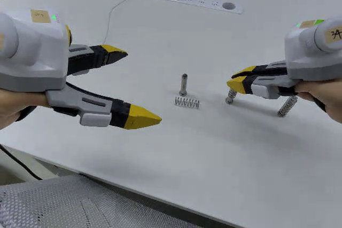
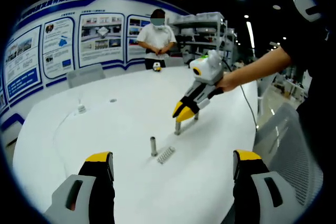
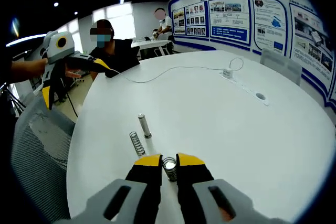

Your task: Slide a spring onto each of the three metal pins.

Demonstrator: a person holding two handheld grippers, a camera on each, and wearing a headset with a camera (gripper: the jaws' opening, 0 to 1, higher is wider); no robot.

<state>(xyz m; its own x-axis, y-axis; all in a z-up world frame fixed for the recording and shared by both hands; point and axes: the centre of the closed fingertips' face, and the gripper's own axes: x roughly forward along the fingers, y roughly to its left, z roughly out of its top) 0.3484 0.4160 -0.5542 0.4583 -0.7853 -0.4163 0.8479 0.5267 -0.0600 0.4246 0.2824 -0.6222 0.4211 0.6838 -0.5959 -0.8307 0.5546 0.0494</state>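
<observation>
Now, left gripper [image 1: 140, 85] jaws wide apart, right gripper [image 1: 233, 80] barely parted over pin [image 1: 231, 96]

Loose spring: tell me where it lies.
In the head view the loose spring lies flat on the table, just in front of the bare pin, left of the right hand-held gripper.

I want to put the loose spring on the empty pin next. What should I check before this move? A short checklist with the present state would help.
1. Bare pin stands upright: ok.
2. Loose spring lies flat on the table beside that pin, nothing on it: ok.
3. Left gripper has its jaws wide open: ok.
4. Near pin with spring and far pin with spring are both loaded: ok.
5. Right gripper is free of the near pin with spring: cannot tell.
</observation>
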